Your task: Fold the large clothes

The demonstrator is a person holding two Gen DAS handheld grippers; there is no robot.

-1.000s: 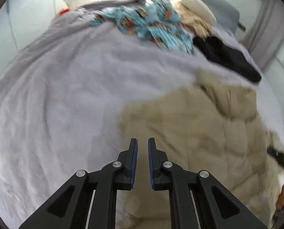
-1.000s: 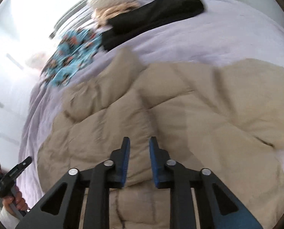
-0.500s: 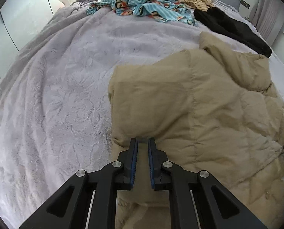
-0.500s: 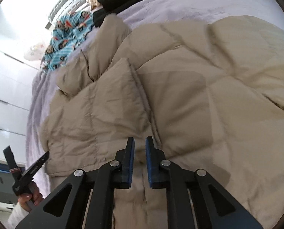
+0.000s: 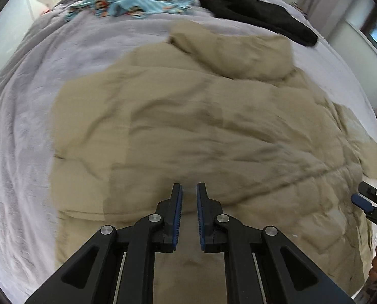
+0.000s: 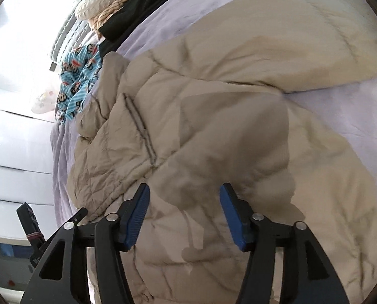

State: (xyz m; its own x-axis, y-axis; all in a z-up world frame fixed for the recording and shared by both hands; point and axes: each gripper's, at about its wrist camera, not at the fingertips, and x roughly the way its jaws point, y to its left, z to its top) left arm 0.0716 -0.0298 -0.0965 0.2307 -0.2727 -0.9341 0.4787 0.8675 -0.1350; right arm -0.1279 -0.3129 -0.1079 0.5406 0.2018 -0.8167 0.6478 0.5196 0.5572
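A large beige quilted puffer jacket (image 5: 201, 126) lies spread on the lilac bed cover (image 5: 23, 126), its hood toward the far end. It fills the right wrist view (image 6: 213, 126), one sleeve stretching off to the upper right. My left gripper (image 5: 188, 200) hovers over the jacket's near part with its jaws nearly together and nothing between them. My right gripper (image 6: 184, 202) is open wide just above the jacket's hem area, empty. It also shows at the right edge of the left wrist view (image 5: 368, 202).
At the head of the bed lie a blue monkey-print garment (image 5: 137, 2), a black garment (image 5: 259, 15) and a cream knit (image 6: 105, 0). White drawers (image 6: 13, 157) stand beside the bed. Bare bed cover lies to the jacket's left.
My right gripper has opened wide from nearly shut. My left gripper has moved right and forward over the jacket, which now fills more of its view.
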